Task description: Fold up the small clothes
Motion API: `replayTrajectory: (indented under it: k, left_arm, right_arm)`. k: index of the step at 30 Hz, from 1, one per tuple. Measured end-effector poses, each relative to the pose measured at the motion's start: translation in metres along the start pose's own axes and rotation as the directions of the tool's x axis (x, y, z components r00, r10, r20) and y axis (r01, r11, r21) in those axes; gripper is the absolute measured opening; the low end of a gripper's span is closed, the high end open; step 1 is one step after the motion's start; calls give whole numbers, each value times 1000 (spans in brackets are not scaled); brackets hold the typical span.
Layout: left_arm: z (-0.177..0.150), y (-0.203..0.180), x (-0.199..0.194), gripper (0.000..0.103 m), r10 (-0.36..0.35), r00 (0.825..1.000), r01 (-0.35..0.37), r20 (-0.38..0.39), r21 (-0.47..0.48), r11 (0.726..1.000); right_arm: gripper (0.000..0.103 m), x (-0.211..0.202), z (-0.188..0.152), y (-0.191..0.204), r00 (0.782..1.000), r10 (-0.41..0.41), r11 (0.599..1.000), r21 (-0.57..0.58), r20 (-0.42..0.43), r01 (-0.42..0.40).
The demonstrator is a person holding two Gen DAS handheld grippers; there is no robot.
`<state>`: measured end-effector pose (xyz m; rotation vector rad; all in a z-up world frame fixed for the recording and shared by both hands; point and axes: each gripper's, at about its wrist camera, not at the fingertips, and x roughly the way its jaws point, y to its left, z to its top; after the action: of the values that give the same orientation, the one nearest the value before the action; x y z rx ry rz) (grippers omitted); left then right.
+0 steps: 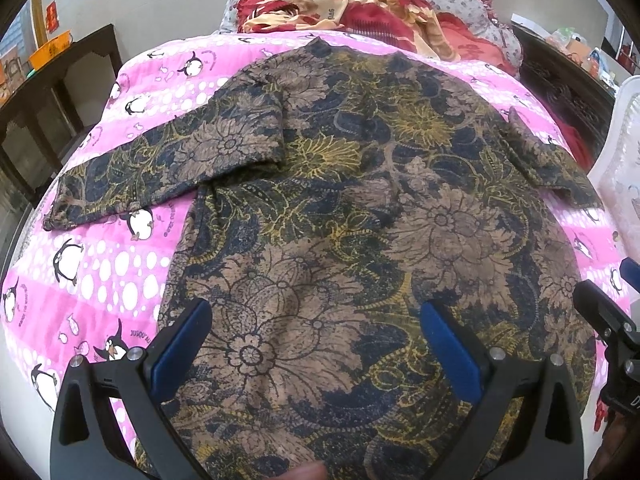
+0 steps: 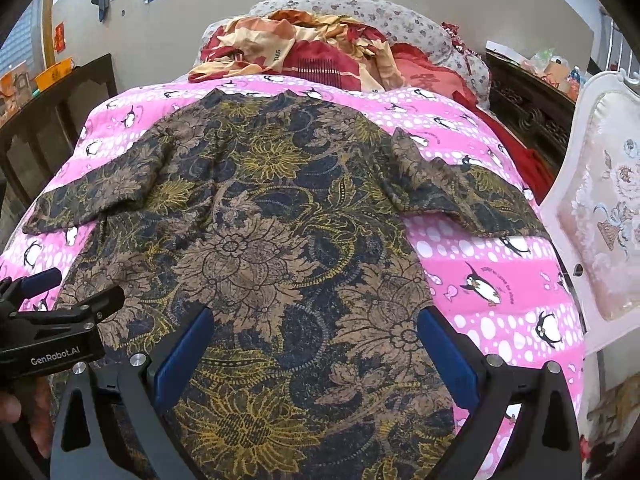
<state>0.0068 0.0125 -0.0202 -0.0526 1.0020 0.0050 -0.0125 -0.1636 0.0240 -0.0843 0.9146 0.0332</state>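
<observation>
While the pink penguin quilt (image 2: 480,264) is lying across the bed, the floral shirt (image 2: 256,240) is resting flat on it, collar far, hem near, its long axis running straight away from both tools. The left gripper (image 1: 316,344) and right gripper (image 2: 312,344) are hovering over the hem, jaws apart, empty, equally near.

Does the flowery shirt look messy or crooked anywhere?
Mostly flat. The flowery shirt is spread on the penguin quilt, but its right sleeve is bunched and wrinkled near the shoulder, while the left sleeve lies smooth.
</observation>
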Motion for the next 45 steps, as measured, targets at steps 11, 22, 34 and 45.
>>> replayTrajectory:
  k: [11,22,34,45]
  left_arm:
    - [16,-4,9,103,34,999,-35,17,16,999]
    - [38,-7,43,103,29,1000,-29,-1,13,999]
    - [54,-2,74,103,50,999,-50,-19,3,999]
    - [53,0,111,103,61,997,-60,-41,27,998]
  right_arm:
    - [103,14,14,-9,1000,-2,1000,14,1,2]
    - [103,77,44,-19,999,-31,998,46,-26,33]
    - [103,126,50,-27,998,-46,996,71,-33,48]
    - [103,156,31,-27,996,-43,996,76,-77,49]
